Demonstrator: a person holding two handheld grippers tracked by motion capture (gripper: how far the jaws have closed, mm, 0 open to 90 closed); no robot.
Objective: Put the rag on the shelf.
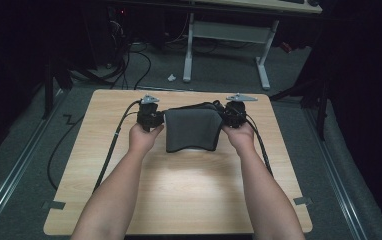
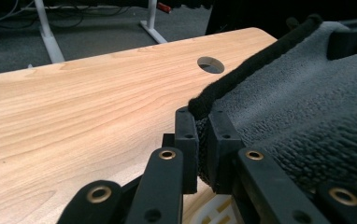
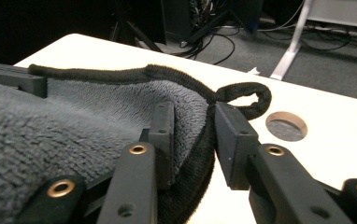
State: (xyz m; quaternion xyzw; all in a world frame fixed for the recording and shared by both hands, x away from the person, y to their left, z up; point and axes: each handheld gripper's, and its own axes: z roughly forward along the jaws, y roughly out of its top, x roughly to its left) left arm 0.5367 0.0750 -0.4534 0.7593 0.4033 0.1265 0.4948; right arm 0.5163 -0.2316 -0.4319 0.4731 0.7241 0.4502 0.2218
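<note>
A dark grey fleecy cloth (image 1: 191,130) with black trim hangs folded between my two grippers, over the far half of the wooden table (image 1: 189,190). My left gripper (image 1: 162,119) is at the cloth's left edge. In the left gripper view its jaws (image 2: 203,122) are shut on the trimmed edge of the cloth (image 2: 307,102). My right gripper (image 1: 225,117) is at the cloth's right edge. In the right gripper view its jaws (image 3: 193,122) stand apart, with the edge of the cloth (image 3: 50,130) lying loosely between them. A small trim loop (image 3: 249,95) sticks out past them.
A round cable hole (image 2: 210,65) is cut into the tabletop near the far edge. Behind the table stands a white desk frame (image 1: 188,50), with cables (image 1: 129,65) on the grey carpet. Both forearms reach in over the near half of the table.
</note>
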